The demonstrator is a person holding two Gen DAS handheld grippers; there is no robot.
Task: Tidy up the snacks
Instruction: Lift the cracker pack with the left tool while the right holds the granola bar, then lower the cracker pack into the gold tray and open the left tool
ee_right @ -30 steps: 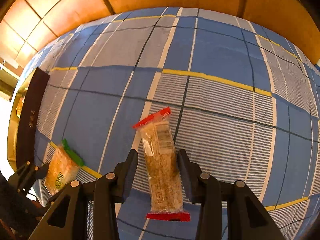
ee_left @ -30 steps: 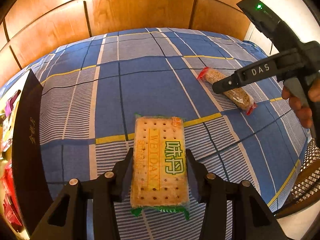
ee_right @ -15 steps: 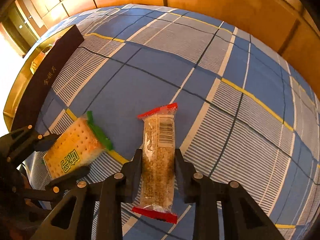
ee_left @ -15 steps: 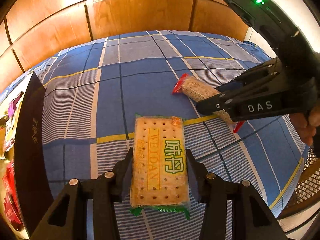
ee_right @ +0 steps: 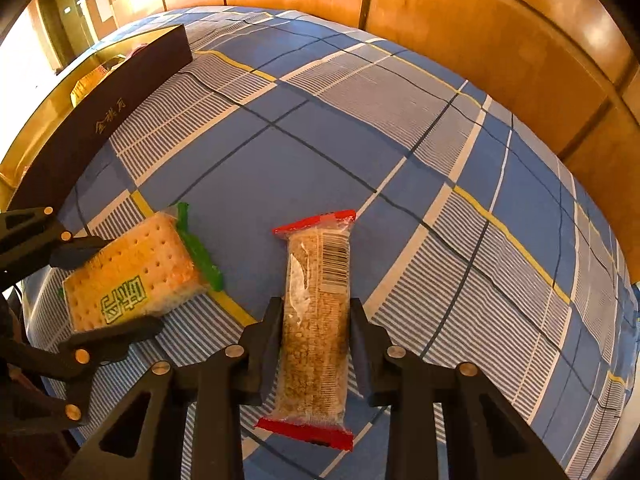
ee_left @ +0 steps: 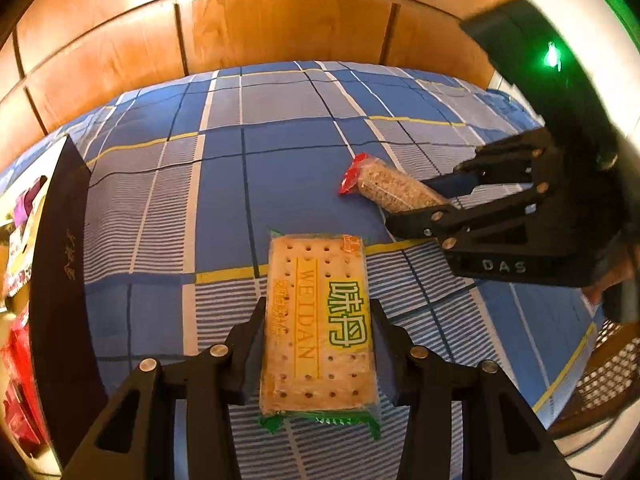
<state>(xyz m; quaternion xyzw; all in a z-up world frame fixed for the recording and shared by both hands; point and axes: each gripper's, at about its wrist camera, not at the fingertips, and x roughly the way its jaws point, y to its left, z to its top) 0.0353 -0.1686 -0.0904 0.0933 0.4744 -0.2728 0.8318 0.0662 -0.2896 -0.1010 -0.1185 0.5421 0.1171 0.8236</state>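
At the far left, a dark open box (ee_left: 60, 264) stands with its long wall up at the edge of the blue plaid cloth (ee_left: 288, 168); bright packets show inside it, so I judge it to be where the snacks are meant to go. Next comes the left gripper (ee_left: 318, 344), whose fingers have closed in on the long sides of the WEIDAN cracker pack (ee_left: 318, 320), green-sealed at both ends, about halfway along its length; the grip looks chosen to pinch the narrow width so the flat pack can be carried level. Whether the pack is off the cloth cannot be told. To its right, just beside it but apart, the right gripper (ee_right: 314, 340) has a narrow hold across the red-ended cereal bar (ee_right: 316, 320), again on the long sides and below the middle, with the barcode end pointing away. The bar's far red seal (ee_left: 352, 172) sticks out beyond the fingers. Between the two packs there is only a small gap, so the two grippers sit close, and either one swinging toward the box would need to mind the other. Ahead, the cloth lies bare up to the wooden panel wall (ee_left: 280, 28), giving ample room to lift and turn. The box wall is the one edge to clear before dropping anything inside.
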